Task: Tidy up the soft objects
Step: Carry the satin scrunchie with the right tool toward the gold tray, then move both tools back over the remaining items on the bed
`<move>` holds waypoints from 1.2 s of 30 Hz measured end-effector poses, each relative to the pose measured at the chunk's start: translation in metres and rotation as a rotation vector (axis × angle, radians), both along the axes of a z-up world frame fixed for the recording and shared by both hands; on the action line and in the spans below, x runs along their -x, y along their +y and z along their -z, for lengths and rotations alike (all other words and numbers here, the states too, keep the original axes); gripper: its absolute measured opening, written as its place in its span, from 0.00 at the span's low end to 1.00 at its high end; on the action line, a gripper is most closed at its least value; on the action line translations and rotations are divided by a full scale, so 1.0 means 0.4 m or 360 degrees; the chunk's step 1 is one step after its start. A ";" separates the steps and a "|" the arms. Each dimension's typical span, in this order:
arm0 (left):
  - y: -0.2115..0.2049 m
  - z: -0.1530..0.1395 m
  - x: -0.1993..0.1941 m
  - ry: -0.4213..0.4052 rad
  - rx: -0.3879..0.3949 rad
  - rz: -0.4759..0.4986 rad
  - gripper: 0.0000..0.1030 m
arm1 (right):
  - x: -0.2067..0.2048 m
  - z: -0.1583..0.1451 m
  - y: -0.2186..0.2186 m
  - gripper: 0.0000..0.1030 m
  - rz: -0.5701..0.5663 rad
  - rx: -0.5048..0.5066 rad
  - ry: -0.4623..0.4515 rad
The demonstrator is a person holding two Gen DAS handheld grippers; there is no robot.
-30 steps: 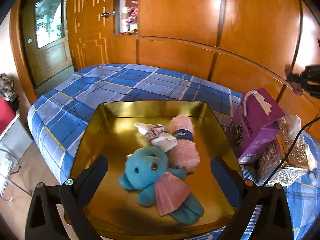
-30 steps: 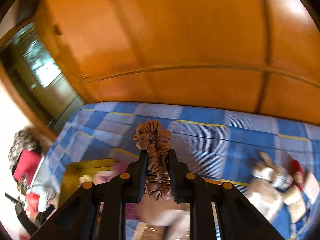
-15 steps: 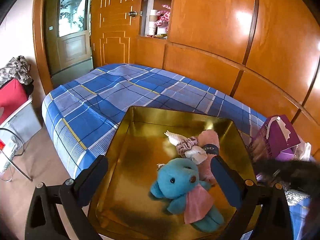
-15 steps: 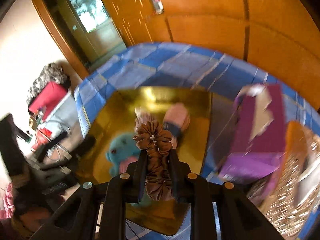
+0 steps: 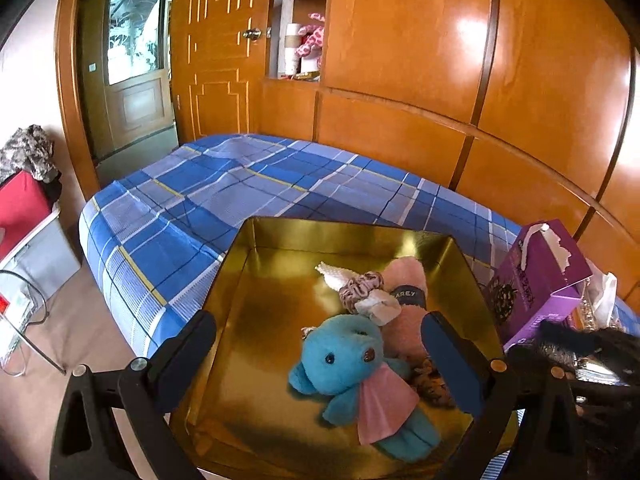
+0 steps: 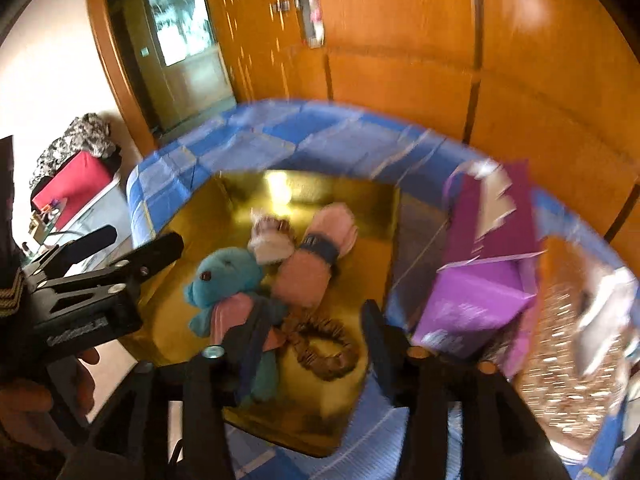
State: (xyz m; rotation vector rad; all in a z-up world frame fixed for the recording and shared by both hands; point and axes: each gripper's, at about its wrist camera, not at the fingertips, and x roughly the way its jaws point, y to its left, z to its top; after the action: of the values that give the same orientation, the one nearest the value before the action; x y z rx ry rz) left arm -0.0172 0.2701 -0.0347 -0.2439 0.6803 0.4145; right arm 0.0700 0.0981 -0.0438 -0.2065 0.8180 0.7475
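A gold tray (image 5: 256,264) (image 6: 368,216) lies on the blue plaid bed. In it are a blue teddy with a pink scarf (image 5: 344,356) (image 6: 228,276), a pink plush roll (image 5: 404,280) (image 6: 320,256) and a small scrunchie with white cloth (image 5: 360,290). A brown scrunchie (image 6: 324,344) (image 5: 430,384) lies loose in the tray beside the teddy. My right gripper (image 6: 304,340) is open above it. My left gripper (image 5: 320,352) is open and empty over the tray's near side, and shows in the right wrist view (image 6: 132,248).
A purple tissue box (image 5: 536,280) (image 6: 488,272) stands right of the tray, with a sequinned item (image 6: 568,352) beyond it. Wooden wall panels and a door rise behind the bed (image 5: 192,192). A red box (image 5: 20,208) sits on the floor at left.
My right gripper swung over the tray, opened and let go of the brown scrunchie, which now lies in the tray. The left gripper drew back slightly.
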 end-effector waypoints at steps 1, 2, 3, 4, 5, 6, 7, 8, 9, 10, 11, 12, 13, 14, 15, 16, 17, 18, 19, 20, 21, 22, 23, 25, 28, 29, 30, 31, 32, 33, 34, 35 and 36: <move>-0.005 -0.005 0.002 -0.0010 -0.0012 0.0009 1.00 | 0.016 -0.016 -0.018 0.64 0.0038 -0.0028 -0.0093; -0.014 -0.010 0.003 -0.0015 -0.0030 0.0025 1.00 | 0.028 -0.029 -0.034 0.67 0.0074 -0.0037 -0.0179; -0.022 -0.014 0.003 -0.0016 -0.0043 0.0039 1.00 | 0.043 -0.042 -0.056 0.69 0.0137 -0.0057 -0.0274; -0.028 -0.017 0.004 -0.0018 -0.0051 0.0052 1.00 | 0.052 -0.050 -0.075 0.72 0.0184 -0.0067 -0.0334; -0.038 -0.021 0.006 -0.0023 -0.0059 0.0072 1.00 | 0.057 -0.055 -0.093 0.72 0.0223 -0.0070 -0.0370; -0.045 -0.024 0.006 -0.0026 -0.0064 0.0085 1.00 | 0.059 -0.057 -0.112 0.72 0.0259 -0.0068 -0.0378; -0.058 -0.030 0.008 -0.0032 -0.0077 0.0107 1.00 | 0.057 -0.056 -0.132 0.72 0.0292 -0.0065 -0.0361; -0.068 -0.033 0.009 -0.0037 -0.0091 0.0119 1.00 | 0.056 -0.054 -0.148 0.72 0.0322 -0.0068 -0.0337; -0.078 -0.037 0.011 -0.0044 -0.0108 0.0132 1.00 | 0.053 -0.050 -0.172 0.72 0.0364 -0.0074 -0.0313; -0.091 -0.042 0.012 -0.0052 -0.0129 0.0153 1.00 | 0.052 -0.047 -0.195 0.72 0.0409 -0.0085 -0.0294; -0.100 -0.045 0.012 -0.0055 -0.0141 0.0170 1.00 | 0.051 -0.045 -0.215 0.72 0.0443 -0.0093 -0.0282; -0.109 -0.047 0.013 -0.0057 -0.0148 0.0184 1.00 | 0.050 -0.043 -0.239 0.72 0.0483 -0.0085 -0.0266; -0.115 -0.049 0.012 -0.0058 -0.0153 0.0194 1.00 | 0.048 -0.041 -0.257 0.72 0.0514 -0.0072 -0.0253; -0.125 -0.051 0.011 -0.0058 -0.0159 0.0212 1.00 | 0.048 -0.040 -0.276 0.72 0.0525 -0.0070 -0.0245; -0.133 -0.053 0.011 -0.0059 -0.0165 0.0223 1.00 | 0.047 -0.038 -0.297 0.72 0.0541 -0.0061 -0.0237; -0.139 -0.055 0.012 -0.0061 -0.0169 0.0230 1.00 | 0.045 -0.035 -0.317 0.72 0.0564 -0.0048 -0.0228; -0.149 -0.058 0.012 -0.0066 -0.0172 0.0250 1.00 | 0.044 -0.033 -0.337 0.72 0.0579 -0.0047 -0.0213; -0.156 -0.061 0.011 -0.0067 -0.0174 0.0271 1.00 | 0.043 -0.029 -0.364 0.72 0.0602 -0.0049 -0.0188; -0.163 -0.063 0.011 -0.0071 -0.0179 0.0285 1.00 | 0.043 -0.023 -0.382 0.72 0.0625 -0.0044 -0.0171; -0.173 -0.068 0.012 -0.0080 -0.0196 0.0302 1.00 | 0.042 -0.011 -0.410 0.72 0.0654 -0.0029 -0.0150; -0.180 -0.072 0.012 -0.0087 -0.0214 0.0313 1.00 | 0.043 -0.002 -0.430 0.72 0.0679 -0.0014 -0.0133; -0.188 -0.077 0.012 -0.0095 -0.0235 0.0326 1.00 | 0.043 0.009 -0.453 0.72 0.0707 0.0003 -0.0112; -0.199 -0.085 0.012 -0.0110 -0.0268 0.0337 1.00 | 0.040 0.027 -0.473 0.72 0.0737 0.0022 -0.0083; -0.213 -0.098 0.007 -0.0141 -0.0309 0.0368 1.00 | 0.035 0.064 -0.520 0.72 0.0792 0.0072 -0.0009; -0.234 -0.123 -0.001 -0.0199 -0.0326 0.0422 1.00 | 0.036 0.120 -0.595 0.72 0.0890 0.0128 0.0102; -0.242 -0.133 -0.004 -0.0225 -0.0319 0.0454 1.00 | 0.038 0.134 -0.614 0.72 0.0912 0.0142 0.0131; -0.248 -0.140 -0.005 -0.0247 -0.0313 0.0473 1.00 | 0.040 0.153 -0.639 0.72 0.0940 0.0157 0.0171; -0.257 -0.151 -0.006 -0.0281 -0.0295 0.0504 1.00 | 0.043 0.168 -0.659 0.72 0.0964 0.0167 0.0207; -0.268 -0.166 -0.011 -0.0322 -0.0256 0.0554 1.00 | 0.046 0.182 -0.678 0.72 0.0993 0.0179 0.0240; -0.275 -0.174 -0.015 -0.0337 -0.0233 0.0586 1.00 | 0.048 0.192 -0.693 0.72 0.1019 0.0193 0.0262; -0.290 -0.188 -0.025 -0.0355 -0.0206 0.0639 1.00 | 0.052 0.202 -0.710 0.72 0.1045 0.0201 0.0283; -0.305 -0.200 -0.034 -0.0365 -0.0208 0.0671 1.00 | 0.058 0.213 -0.728 0.72 0.1071 0.0197 0.0306; -0.323 -0.210 -0.042 -0.0372 -0.0219 0.0704 1.00 | 0.063 0.217 -0.742 0.72 0.1088 0.0190 0.0323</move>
State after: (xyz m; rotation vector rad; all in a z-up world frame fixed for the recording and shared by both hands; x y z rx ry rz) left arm -0.0003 0.1411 0.0494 -0.0066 0.4556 0.0070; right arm 0.0450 -0.1987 -0.1308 0.0500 1.0476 0.0748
